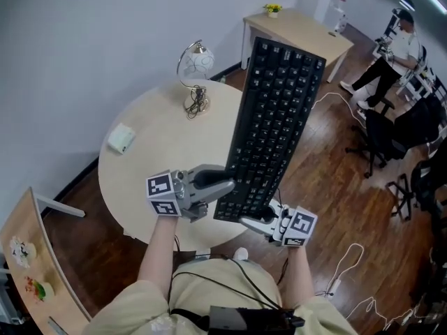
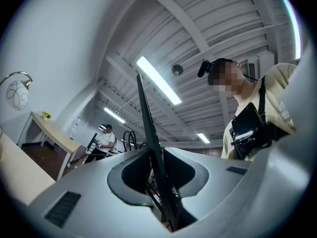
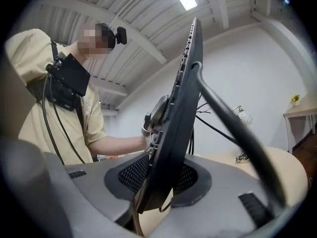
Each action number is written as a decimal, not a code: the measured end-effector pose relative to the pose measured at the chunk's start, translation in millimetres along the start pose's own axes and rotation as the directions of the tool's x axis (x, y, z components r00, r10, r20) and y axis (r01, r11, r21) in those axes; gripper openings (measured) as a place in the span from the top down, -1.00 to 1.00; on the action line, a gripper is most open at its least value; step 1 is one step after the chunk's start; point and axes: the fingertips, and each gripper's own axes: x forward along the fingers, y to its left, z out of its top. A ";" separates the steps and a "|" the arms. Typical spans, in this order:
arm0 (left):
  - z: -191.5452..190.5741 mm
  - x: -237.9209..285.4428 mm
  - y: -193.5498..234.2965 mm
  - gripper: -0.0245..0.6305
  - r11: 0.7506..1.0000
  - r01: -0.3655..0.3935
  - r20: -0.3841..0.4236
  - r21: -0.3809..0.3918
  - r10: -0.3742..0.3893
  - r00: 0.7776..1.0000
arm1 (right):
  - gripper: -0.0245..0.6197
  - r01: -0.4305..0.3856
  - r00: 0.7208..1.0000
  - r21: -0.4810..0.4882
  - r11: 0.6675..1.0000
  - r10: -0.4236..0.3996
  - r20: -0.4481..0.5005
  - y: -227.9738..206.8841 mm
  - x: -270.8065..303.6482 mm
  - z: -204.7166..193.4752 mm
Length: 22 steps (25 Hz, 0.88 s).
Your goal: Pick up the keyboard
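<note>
A black keyboard (image 1: 276, 124) is held in the air above the round table (image 1: 154, 180), tilted, with its far end raised. My left gripper (image 1: 227, 187) is shut on its near left edge. My right gripper (image 1: 255, 222) is shut on the near right corner. In the left gripper view the keyboard (image 2: 148, 128) stands edge-on between the closed jaws of my left gripper (image 2: 161, 182). The right gripper view shows the keyboard (image 3: 178, 123) clamped in my right gripper (image 3: 158, 182), a black cable (image 3: 233, 128) running off it, and the left gripper (image 3: 157, 114) behind.
On the table stand a globe lamp (image 1: 195, 72) and a small white box (image 1: 121, 138). A wooden desk (image 1: 300, 30) stands at the back with yellow flowers. A seated person (image 1: 391, 58), black chairs and loose floor cables are at the right.
</note>
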 end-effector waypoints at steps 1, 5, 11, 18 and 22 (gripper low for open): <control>1.3 -1.0 -1.5 0.70 1.000 0.006 -0.001 0.007 -0.006 1.000 | 0.50 -0.004 1.000 -0.011 1.000 0.004 -0.003 0.8 -0.2 1.6; 6.5 -2.2 -5.6 0.70 0.999 0.034 0.006 0.033 -0.034 0.999 | 0.50 -0.007 1.000 -0.061 0.998 0.006 -0.019 -1.2 -2.2 8.9; 15.7 -2.4 -11.3 0.71 0.997 0.052 0.031 0.057 -0.054 0.998 | 0.50 -0.019 0.999 -0.088 0.996 0.016 -0.035 4.3 -1.4 20.6; 17.5 0.8 -13.7 0.71 0.996 0.064 0.037 0.069 -0.066 0.997 | 0.50 -0.012 0.999 -0.112 0.994 0.008 -0.036 5.8 -6.7 26.5; 17.9 3.0 -13.5 0.71 0.995 0.072 0.046 0.066 -0.075 0.996 | 0.50 0.001 0.999 -0.122 0.992 -0.005 -0.032 4.7 -9.7 28.1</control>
